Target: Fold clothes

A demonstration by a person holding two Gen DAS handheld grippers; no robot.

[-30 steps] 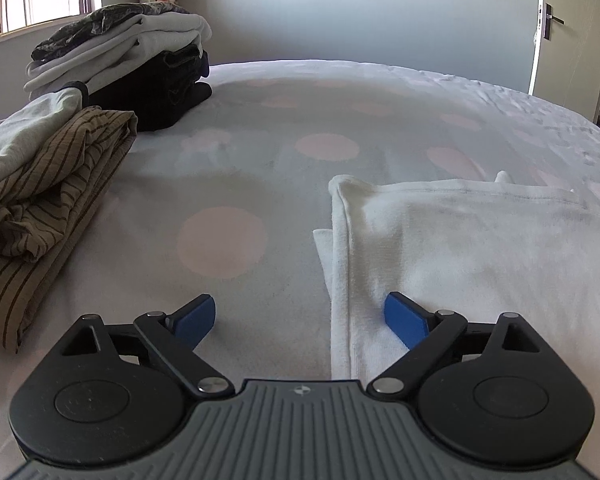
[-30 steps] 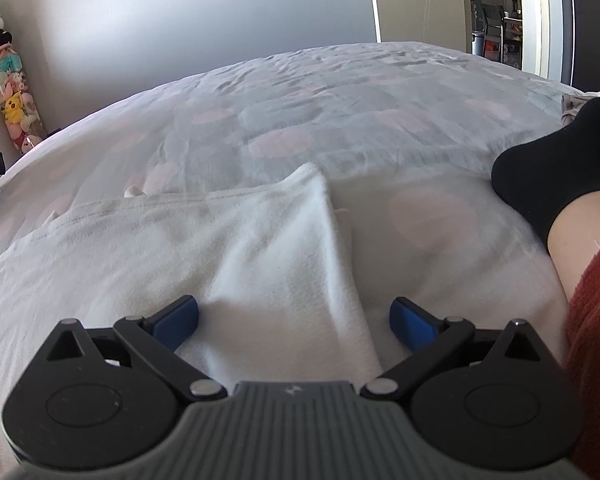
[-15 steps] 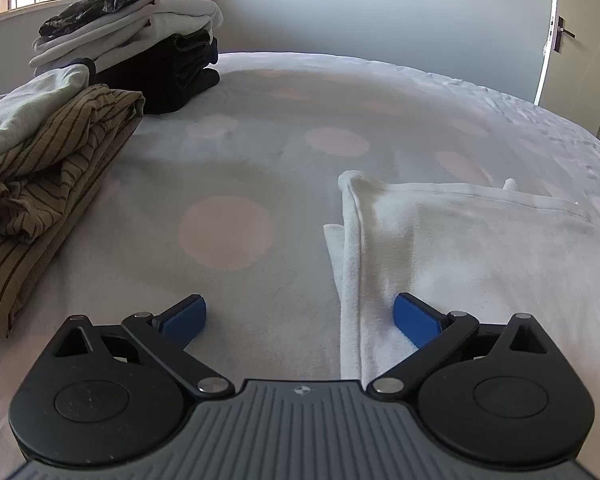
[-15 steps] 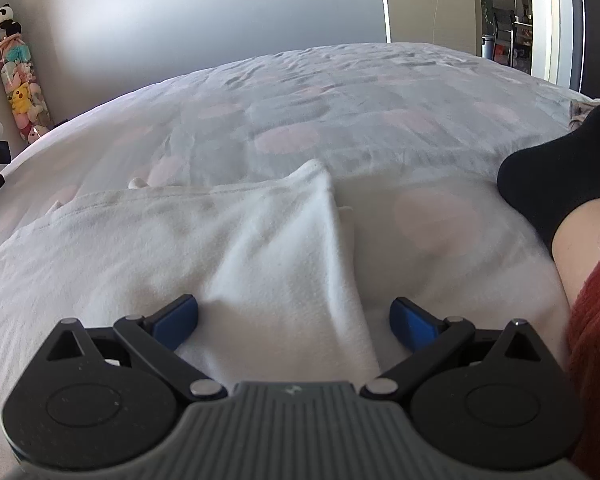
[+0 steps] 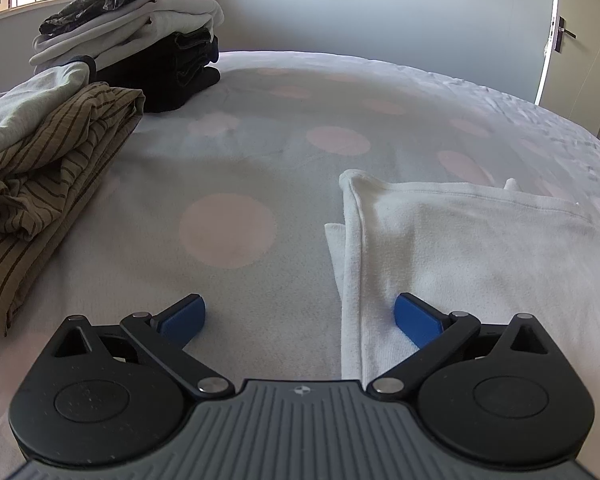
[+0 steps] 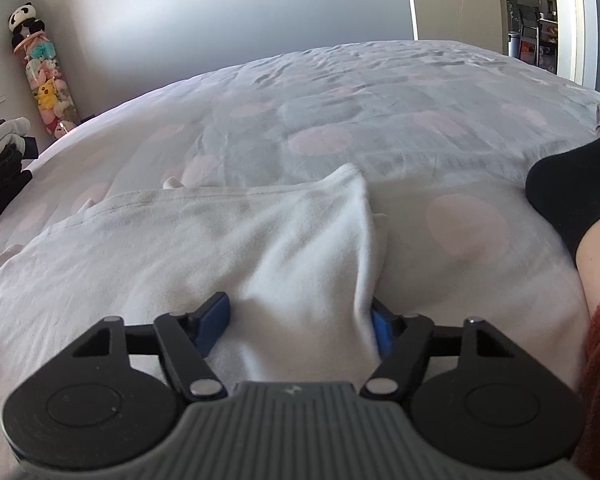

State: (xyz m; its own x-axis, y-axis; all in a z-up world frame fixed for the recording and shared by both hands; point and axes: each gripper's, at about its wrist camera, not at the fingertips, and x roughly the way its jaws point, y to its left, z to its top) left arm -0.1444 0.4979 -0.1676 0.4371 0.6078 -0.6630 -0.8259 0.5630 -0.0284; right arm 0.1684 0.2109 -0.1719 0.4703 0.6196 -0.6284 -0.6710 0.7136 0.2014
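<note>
A white garment lies folded flat on the bed; it also shows in the right wrist view. My left gripper is open low over the bed, straddling the garment's left folded edge, one blue pad on the sheet, the other on the cloth. My right gripper straddles the garment's right edge. Its jaws have narrowed and bunch a ridge of white cloth between the pads, with a gap still showing.
A rumpled olive striped garment and a stack of folded grey and black clothes lie at the left of the dotted bed cover. A person's foot in a black sock rests at right.
My right gripper's jaws have closed in on the garment's right edge, gathering the cloth into a ridge. My left gripper has shifted slightly forward and stays open.
</note>
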